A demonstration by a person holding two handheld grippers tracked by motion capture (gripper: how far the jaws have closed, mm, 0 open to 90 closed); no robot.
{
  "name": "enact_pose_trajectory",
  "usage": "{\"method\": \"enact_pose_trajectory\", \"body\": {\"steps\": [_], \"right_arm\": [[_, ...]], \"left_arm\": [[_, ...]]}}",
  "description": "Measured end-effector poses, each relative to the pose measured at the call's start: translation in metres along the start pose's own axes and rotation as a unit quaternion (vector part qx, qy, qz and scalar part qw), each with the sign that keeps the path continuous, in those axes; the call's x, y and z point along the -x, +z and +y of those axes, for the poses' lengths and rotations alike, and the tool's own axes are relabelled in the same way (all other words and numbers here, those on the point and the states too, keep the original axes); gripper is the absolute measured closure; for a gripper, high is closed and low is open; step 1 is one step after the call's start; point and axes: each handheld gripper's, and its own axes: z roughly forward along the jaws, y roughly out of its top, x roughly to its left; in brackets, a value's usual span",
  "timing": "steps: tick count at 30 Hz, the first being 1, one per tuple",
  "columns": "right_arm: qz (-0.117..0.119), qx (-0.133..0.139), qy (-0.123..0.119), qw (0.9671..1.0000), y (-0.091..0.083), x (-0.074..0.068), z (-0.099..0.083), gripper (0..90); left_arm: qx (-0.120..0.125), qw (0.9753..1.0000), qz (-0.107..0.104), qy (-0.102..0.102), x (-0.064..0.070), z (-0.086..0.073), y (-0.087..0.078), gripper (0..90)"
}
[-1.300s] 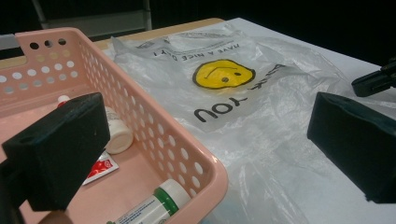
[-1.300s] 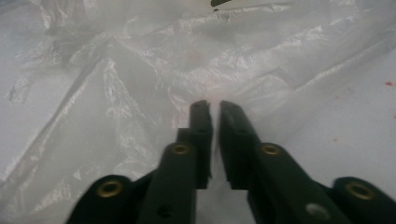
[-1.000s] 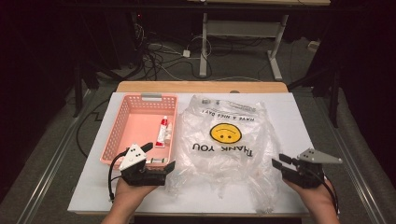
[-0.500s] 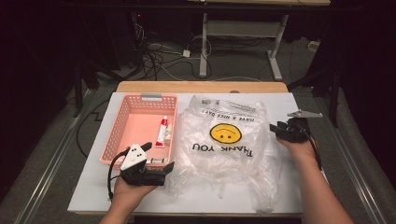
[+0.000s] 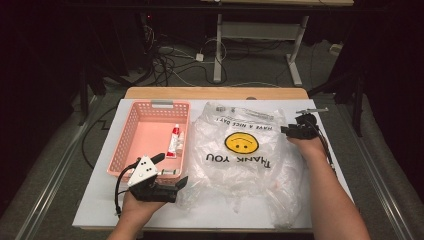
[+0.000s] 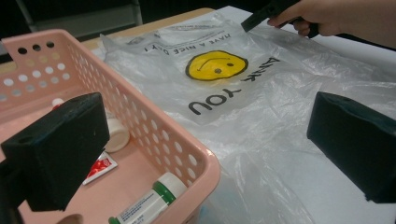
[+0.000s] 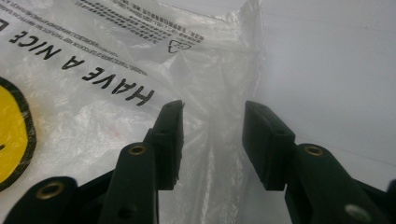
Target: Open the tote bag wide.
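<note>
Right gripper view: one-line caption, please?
Open right gripper straddling the edge of the smiley plastic bag on the white table.

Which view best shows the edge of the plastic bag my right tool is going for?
The right gripper view: the plastic bag edge lies between the open right tool jaws. The high view shows it small; the left gripper view, distant.

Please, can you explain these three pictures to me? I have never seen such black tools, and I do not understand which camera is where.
A person holds one hand tool in each hand; each ends in a two-jaw claw. The high view looks down on the white table. Each of the other two cameras rides on one tool and looks along its jaws. On the table lie a pink basket with a tube and small bottles inside, and a clear plastic bag with a yellow smiley. The left claw is wide open beside the basket. The right claw is open at the bag's edge. Neither holds anything.
</note>
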Motion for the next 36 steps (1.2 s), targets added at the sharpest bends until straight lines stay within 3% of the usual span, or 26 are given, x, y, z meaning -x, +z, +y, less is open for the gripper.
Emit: {"method": "enact_pose_trajectory", "body": {"steps": [1, 4, 6, 7, 11, 17, 21, 27, 29, 31, 36], "right_arm": [[-0.007, -0.012, 0.004, 0.9999, 0.005, 0.000, -0.001, 66.0], [-0.012, -0.007, 0.009, 0.9999, 0.006, 0.001, -0.004, 77.1], [-0.016, -0.010, 0.000, 0.9998, 0.006, 0.000, -0.005, 88.6], [-0.018, -0.010, -0.005, 0.9998, 0.005, -0.001, -0.005, 90.0], [-0.035, -0.002, -0.006, 0.9994, -0.001, 0.003, -0.008, 90.0], [-0.071, 0.022, 0.021, 0.9970, -0.028, 0.033, -0.018, 90.0], [-0.093, 0.032, 0.050, 0.9939, -0.051, 0.058, -0.036, 90.0], [-0.132, 0.045, 0.072, 0.9876, -0.086, 0.087, -0.072, 90.0], [-0.135, 0.051, 0.078, 0.9865, -0.096, 0.091, -0.081, 90.0], [-0.125, 0.058, 0.077, 0.9874, -0.103, 0.092, -0.087, 78.1], [-0.099, 0.102, 0.062, 0.9880, -0.139, 0.073, -0.095, 63.1]], "left_arm": [[-0.002, 1.0000, 0.000, 0.002, 0.001, -0.001, 0.001, 0.0], [-0.002, 1.0000, -0.005, -0.003, 0.000, -0.002, 0.001, 0.0], [-0.001, 1.0000, -0.004, -0.005, 0.000, -0.003, 0.002, 0.0], [-0.001, 1.0000, -0.004, -0.005, 0.000, -0.003, 0.002, 0.0], [-0.003, 0.9996, -0.017, -0.022, -0.001, -0.003, 0.003, 0.0], [0.001, 0.9997, -0.015, -0.020, 0.001, -0.003, 0.003, 0.0], [0.000, 0.9996, -0.017, -0.022, 0.001, -0.003, 0.004, 0.0], [0.001, 0.9995, -0.022, -0.021, 0.003, -0.002, 0.007, 0.0], [0.001, 0.9995, -0.024, -0.021, 0.004, -0.002, 0.008, 0.0], [0.002, 0.9994, -0.026, -0.022, 0.004, -0.002, 0.008, 0.0], [0.000, 0.9994, -0.029, -0.020, 0.005, -0.001, 0.011, 0.0]]}}
